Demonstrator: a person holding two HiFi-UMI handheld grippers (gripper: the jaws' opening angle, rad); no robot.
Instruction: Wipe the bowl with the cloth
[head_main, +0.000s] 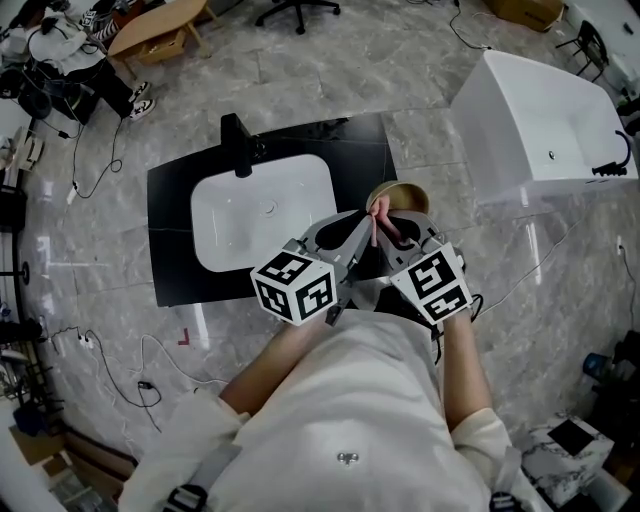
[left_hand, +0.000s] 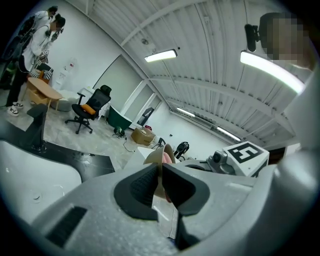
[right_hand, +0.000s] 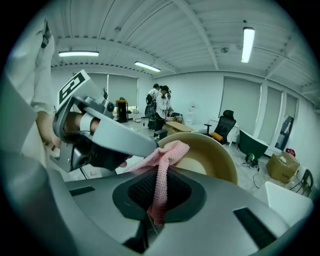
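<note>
A tan bowl (head_main: 398, 196) is held above the right end of the black counter (head_main: 170, 250). My left gripper (head_main: 368, 224) is shut on the bowl's thin rim (left_hand: 161, 161); in the left gripper view the jaws stand closed on that rim. My right gripper (head_main: 397, 238) is shut on a pink knitted cloth (right_hand: 161, 172), which runs up from between its jaws and lies over the bowl's near rim (right_hand: 210, 157). In the head view the cloth (head_main: 380, 212) shows as a pink strip at the bowl's edge. The two grippers stand close together, left gripper (right_hand: 100, 135) beside the bowl.
A white sink basin (head_main: 262, 212) with a black faucet (head_main: 237, 146) is set in the counter, left of the bowl. A white bathtub (head_main: 545, 125) stands at the right. A wooden table (head_main: 155, 28) and cables lie on the marble floor at the left.
</note>
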